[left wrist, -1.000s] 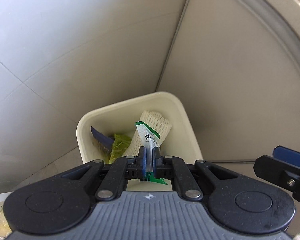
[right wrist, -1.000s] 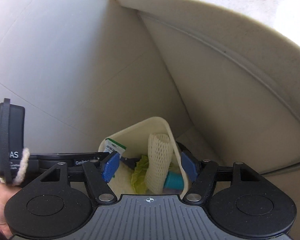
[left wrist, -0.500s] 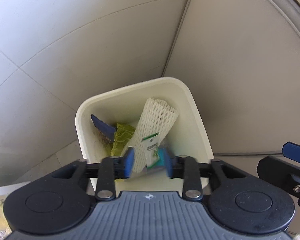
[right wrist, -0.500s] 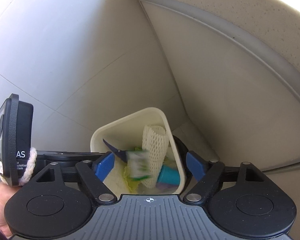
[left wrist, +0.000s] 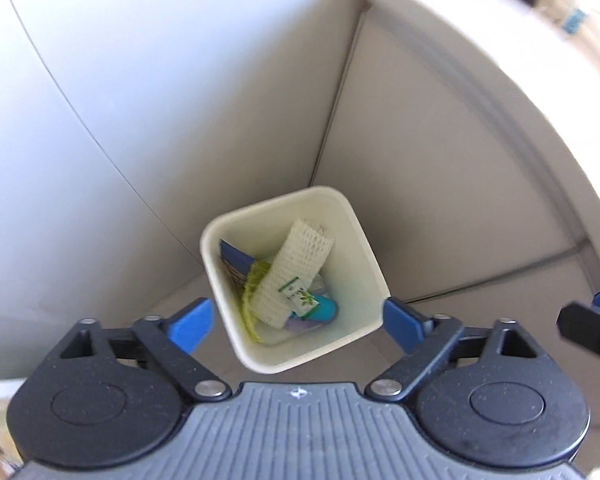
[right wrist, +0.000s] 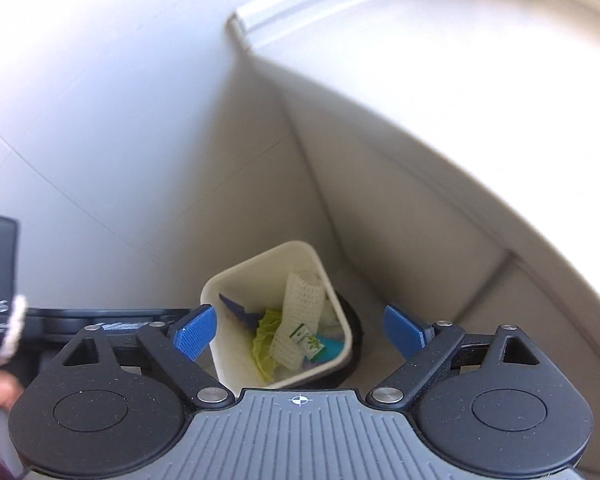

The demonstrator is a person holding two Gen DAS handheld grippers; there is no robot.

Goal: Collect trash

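Below, a cream trash bin [left wrist: 370, 280] stands on the floor [left wrist: 188, 308] in the corner where two pale walls meet, and both claws hang above it with nothing in them. The left claw [left wrist: 298, 322] has its blue pads [left wrist: 190, 322] spread wide apart, one to each side of the bin's mouth. The right claw [right wrist: 300, 330] is spread the same way, its pads [right wrist: 196, 332] flanking the bin from a slightly different angle.

Inside the bin lies the collected trash — a white foam net sleeve [left wrist: 296, 268] leans across the middle, and a small white-and-green sachet [left wrist: 298, 294] rests on its lower end. A dark blue wrapper [left wrist: 236, 260] sits against the left wall of the bin, a yellow-green crumpled piece [left wrist: 252, 284] just beside the sleeve, and something teal [left wrist: 326, 310] near the bottom. In the right wrist view a dark round shape [right wrist: 354, 344] shows on the floor beneath the bin — I cannot tell what it is
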